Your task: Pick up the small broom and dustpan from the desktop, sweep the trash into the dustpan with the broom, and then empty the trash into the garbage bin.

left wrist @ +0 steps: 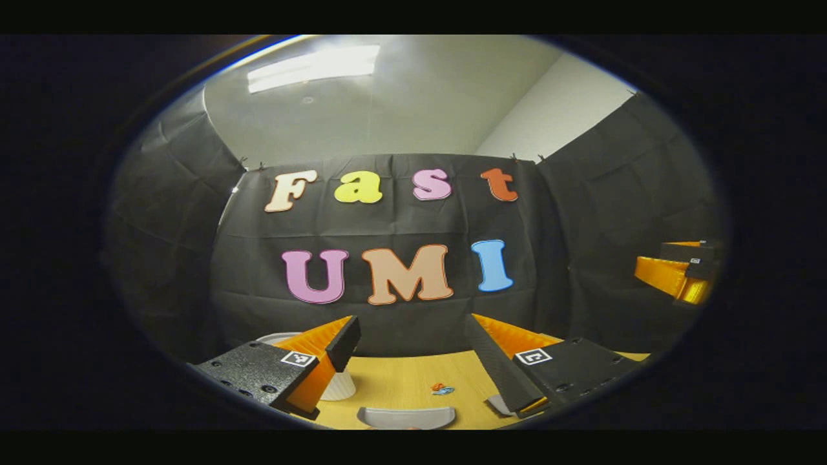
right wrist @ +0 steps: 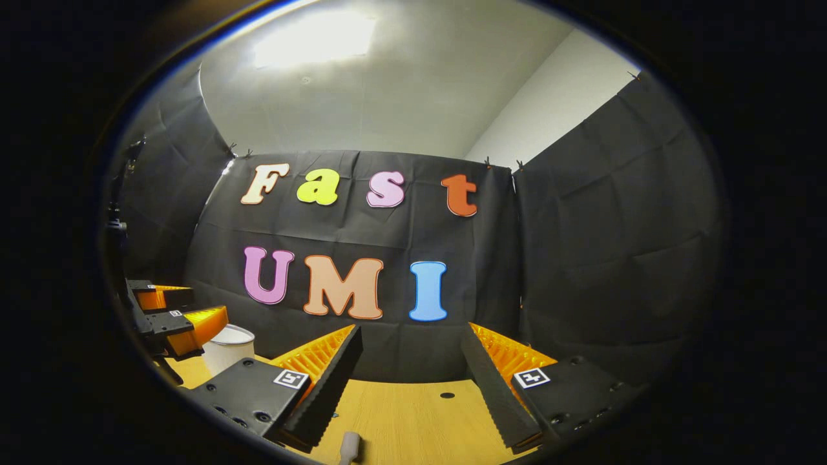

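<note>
Looks like nothing's started yet: the left gripper (left wrist: 413,361) and right gripper (right wrist: 410,387) both hang above the desktop (left wrist: 400,381) with jaws spread wide, holding nothing. Dustpan (left wrist: 406,417) sits at the bottom edge of the left gripper view, trash (left wrist: 442,389) just above it, bin (right wrist: 227,347) lower left in the right gripper view, so pickup, sweeping and emptying all remain

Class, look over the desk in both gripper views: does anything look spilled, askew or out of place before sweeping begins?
Only the small scrap of coloured trash lying loose on the wooden desktop, beyond the grey dustpan. The white garbage bin stands upright. Both hand-held grippers, left and right, are open and empty. Nothing looks damaged.
</note>
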`<state>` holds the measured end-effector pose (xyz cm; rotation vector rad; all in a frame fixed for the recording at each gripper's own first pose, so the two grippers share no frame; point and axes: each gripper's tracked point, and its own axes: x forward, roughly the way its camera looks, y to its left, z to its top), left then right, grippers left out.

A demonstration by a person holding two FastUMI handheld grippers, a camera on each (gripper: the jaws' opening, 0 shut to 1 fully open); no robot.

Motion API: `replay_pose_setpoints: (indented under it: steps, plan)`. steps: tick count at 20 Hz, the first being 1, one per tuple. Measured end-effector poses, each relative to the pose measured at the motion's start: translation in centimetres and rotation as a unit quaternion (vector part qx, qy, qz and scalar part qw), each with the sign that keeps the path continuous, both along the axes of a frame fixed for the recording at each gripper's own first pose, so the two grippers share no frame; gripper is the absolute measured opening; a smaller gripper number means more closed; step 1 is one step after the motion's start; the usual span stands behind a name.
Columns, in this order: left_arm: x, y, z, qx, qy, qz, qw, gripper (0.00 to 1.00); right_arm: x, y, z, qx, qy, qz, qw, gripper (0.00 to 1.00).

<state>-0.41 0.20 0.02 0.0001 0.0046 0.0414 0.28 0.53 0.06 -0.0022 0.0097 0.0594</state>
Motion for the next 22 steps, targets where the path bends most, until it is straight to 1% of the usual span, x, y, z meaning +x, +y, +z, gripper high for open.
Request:
replay_pose_setpoints:
  steps: [1,2,3,4,11,13,14,19,20,21,22]
  plan:
    - [-0.1,-0.1,-0.2,-0.001,0.001,0.0,1.0,0.98,0.0,0.0,-0.1,-0.001,0.001,0.002,1.0,0.99]
    - [-0.2,-0.2,-0.2,-0.001,0.001,0.0,1.0,0.98,-0.1,0.0,0.0,-0.001,-0.001,0.005,1.0,1.0]
    - [-0.3,-0.2,-0.1,-0.001,0.001,0.0,1.0,0.95,-0.2,0.0,0.1,-0.002,-0.003,0.007,1.0,0.99]
    - [-0.3,-0.2,-0.1,-0.001,0.002,0.001,1.0,0.98,-0.3,0.0,0.3,-0.002,-0.004,0.008,1.0,0.99]
    - [-0.7,-0.6,-0.3,0.002,0.007,0.01,1.0,0.98,-0.4,-0.1,-0.2,-0.008,0.0,0.022,1.0,0.99]
    - [-0.8,-0.4,-0.3,0.007,0.009,0.017,1.0,0.98,-0.4,0.1,-0.4,-0.003,0.001,0.032,0.999,0.99]
    - [-0.9,-0.4,-0.2,0.008,0.009,0.02,1.0,0.95,-0.3,0.2,-0.5,-0.001,0.003,0.035,0.999,0.99]
    - [-1.3,0.3,-0.4,0.016,0.011,0.035,0.999,0.98,0.4,0.8,-0.9,0.01,0.01,0.048,0.999,0.99]
    - [-1.4,0.4,-0.5,0.018,0.014,0.038,0.999,0.95,0.6,1.0,-1.0,0.012,0.012,0.052,0.998,0.99]
    - [-1.6,0.6,-0.7,0.02,0.018,0.044,0.999,0.98,0.7,1.1,-1.3,0.013,0.016,0.056,0.998,0.99]
    - [-1.6,0.7,-1.0,0.023,0.023,0.047,0.998,0.95,0.8,1.2,-1.7,0.015,0.02,0.061,0.998,0.99]
